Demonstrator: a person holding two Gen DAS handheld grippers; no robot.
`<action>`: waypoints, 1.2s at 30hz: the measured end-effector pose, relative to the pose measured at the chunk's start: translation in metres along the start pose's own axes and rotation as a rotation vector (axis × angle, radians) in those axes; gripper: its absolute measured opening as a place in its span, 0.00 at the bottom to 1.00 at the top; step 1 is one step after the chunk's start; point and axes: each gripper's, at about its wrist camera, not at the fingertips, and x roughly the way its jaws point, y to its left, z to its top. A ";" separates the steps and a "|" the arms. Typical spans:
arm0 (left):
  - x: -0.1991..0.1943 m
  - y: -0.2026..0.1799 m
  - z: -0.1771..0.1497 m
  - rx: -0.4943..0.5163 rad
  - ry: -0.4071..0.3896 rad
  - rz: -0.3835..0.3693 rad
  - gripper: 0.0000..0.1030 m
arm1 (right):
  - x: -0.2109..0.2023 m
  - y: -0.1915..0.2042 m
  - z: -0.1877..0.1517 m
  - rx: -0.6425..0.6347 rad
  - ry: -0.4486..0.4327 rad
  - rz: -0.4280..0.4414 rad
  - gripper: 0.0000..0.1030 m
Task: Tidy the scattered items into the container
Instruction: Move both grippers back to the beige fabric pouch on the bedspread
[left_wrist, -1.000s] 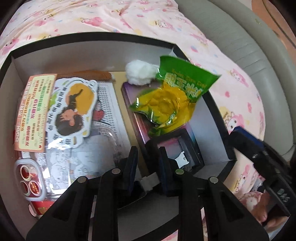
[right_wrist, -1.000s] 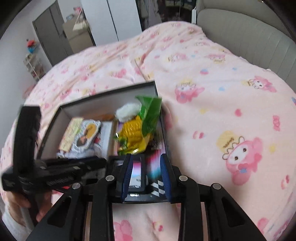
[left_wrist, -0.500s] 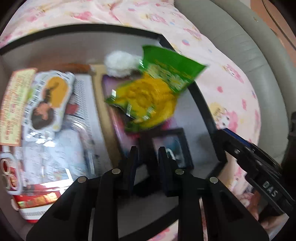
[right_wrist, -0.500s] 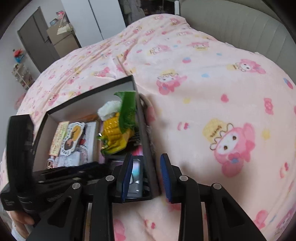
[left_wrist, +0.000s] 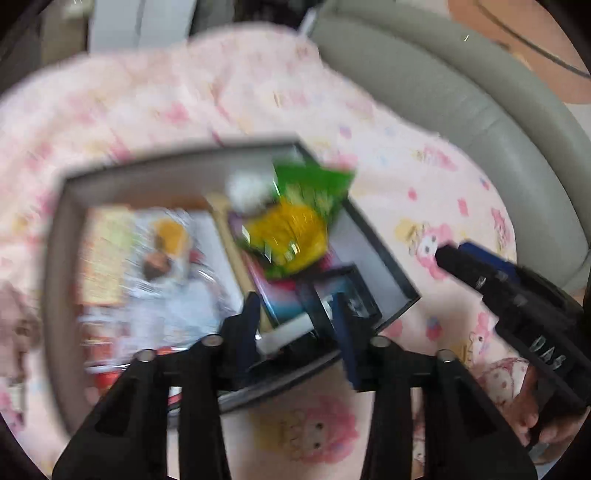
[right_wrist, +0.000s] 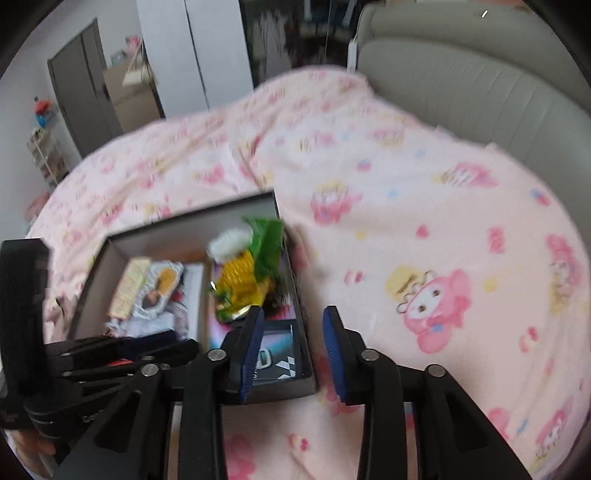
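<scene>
A black box (left_wrist: 384, 258) (right_wrist: 301, 325) with grey inner walls sits on the pink bed. It holds a yellow-green snack bag (left_wrist: 291, 225) (right_wrist: 247, 277), a white fluffy ball (left_wrist: 245, 190) (right_wrist: 229, 240), printed cards and packets (left_wrist: 155, 258) (right_wrist: 151, 288) and a dark frame (left_wrist: 347, 291). My left gripper (left_wrist: 299, 325) is open and empty above the box's near edge; it also shows in the right wrist view (right_wrist: 110, 354). My right gripper (right_wrist: 293, 347) is open and empty over the box's right wall, and shows in the left wrist view (left_wrist: 517, 302).
The pink cartoon-print blanket (right_wrist: 424, 240) covers the bed around the box. A grey padded headboard (right_wrist: 480, 85) (left_wrist: 443, 92) curves along the right. White and grey wardrobes (right_wrist: 166, 62) stand beyond the bed.
Both grippers have pulled back and up from the box, so more of the bed shows. The left jaws have opened wider. The view is blurred by motion.
</scene>
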 end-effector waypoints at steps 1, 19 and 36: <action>-0.013 0.000 -0.003 0.012 -0.032 0.003 0.50 | -0.008 0.004 -0.002 -0.009 -0.015 -0.003 0.33; -0.170 0.018 -0.081 0.017 -0.136 0.100 0.49 | -0.118 0.111 -0.061 -0.143 -0.094 0.152 0.38; -0.198 0.198 -0.132 -0.311 -0.152 0.172 0.49 | -0.029 0.282 -0.083 -0.319 0.193 0.512 0.38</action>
